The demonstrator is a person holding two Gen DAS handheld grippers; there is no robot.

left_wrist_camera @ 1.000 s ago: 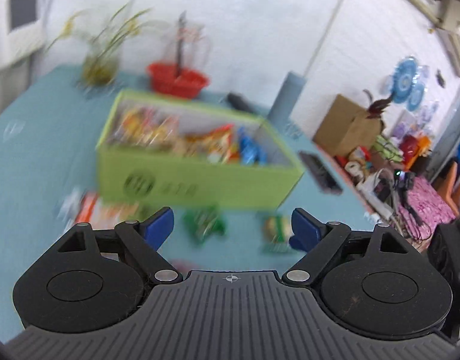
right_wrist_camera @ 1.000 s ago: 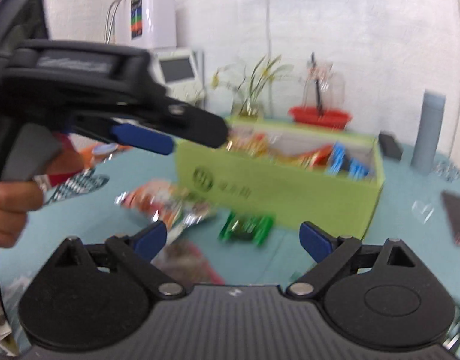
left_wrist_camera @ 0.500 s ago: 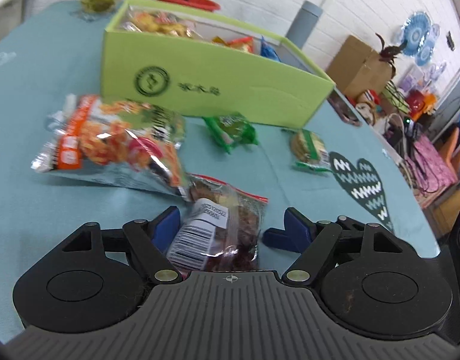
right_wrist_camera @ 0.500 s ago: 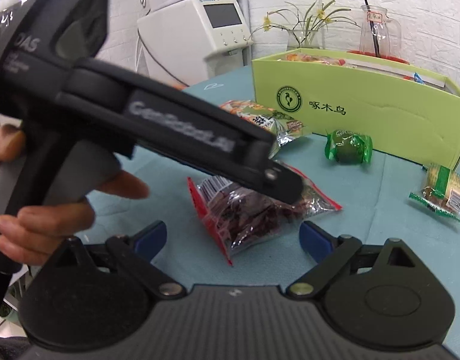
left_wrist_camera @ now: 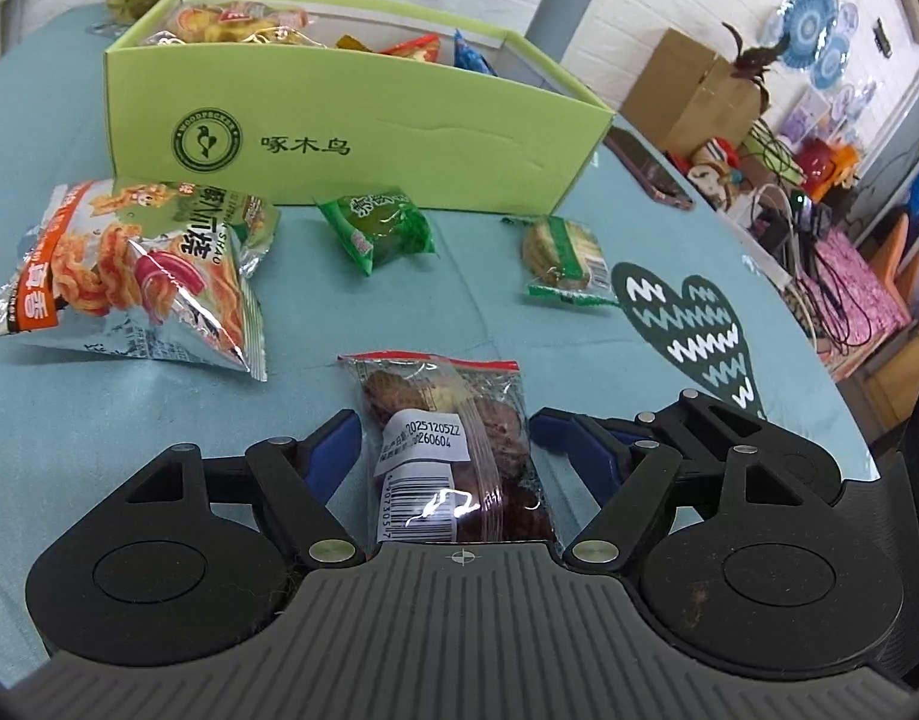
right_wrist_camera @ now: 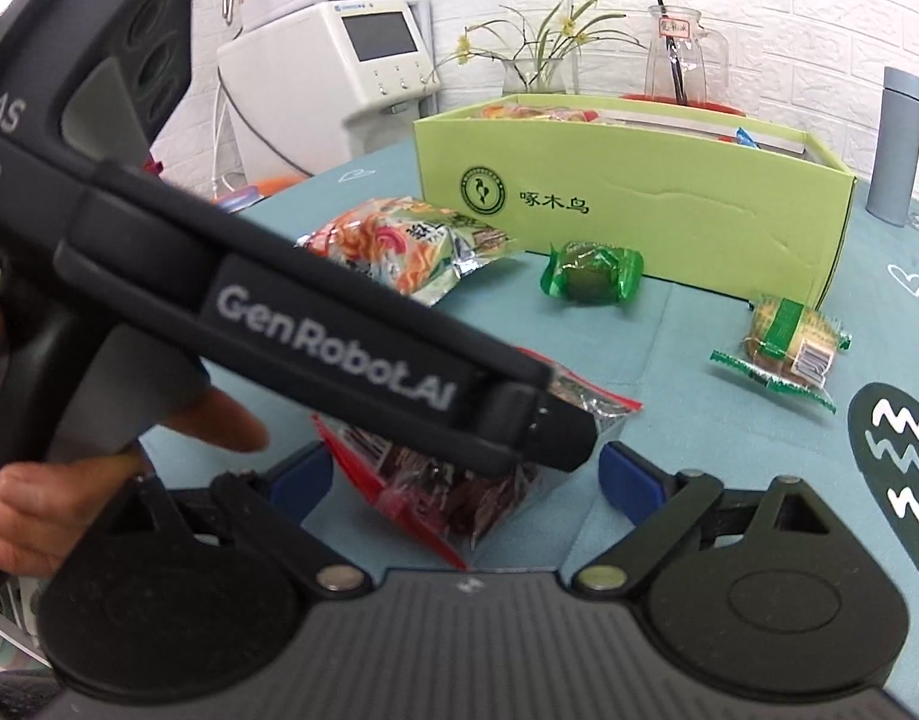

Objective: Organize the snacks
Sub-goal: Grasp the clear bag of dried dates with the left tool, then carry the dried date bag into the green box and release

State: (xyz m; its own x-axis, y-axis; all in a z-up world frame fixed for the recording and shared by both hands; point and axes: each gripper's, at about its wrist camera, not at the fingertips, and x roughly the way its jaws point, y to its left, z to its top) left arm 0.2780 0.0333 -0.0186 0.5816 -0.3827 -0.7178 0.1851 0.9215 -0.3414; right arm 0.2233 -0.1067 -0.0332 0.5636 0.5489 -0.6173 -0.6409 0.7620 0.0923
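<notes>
- Two blue fingers (left_wrist_camera: 339, 450) of the left gripper (left_wrist_camera: 444, 444) flank a clear packet of dark dried fruit (left_wrist_camera: 453, 450) lying on the bench (left_wrist_camera: 129, 420); whether the pads already press the film cannot be told, so they read as parted around it, not clamped.
- Judged from this, the step in hand is closing on that packet, so the fingers should meet its full middle rather than the thin sealed edge, which would likely slip.
- Right gripper (right_wrist_camera: 465, 477) hangs just behind the same packet, its fingers spread wide and holding nothing; it is best kept clear.
- Beyond lie a silver crisp bag (left_wrist_camera: 129, 276), a green wrapped sweet (left_wrist_camera: 378, 231) and a green-banded biscuit pack (left_wrist_camera: 561, 252), all loose on the bench.
- Farther back stands the green box (left_wrist_camera: 351, 144), already holding snacks, the likely destination; the lift should clear its near wall.
</notes>
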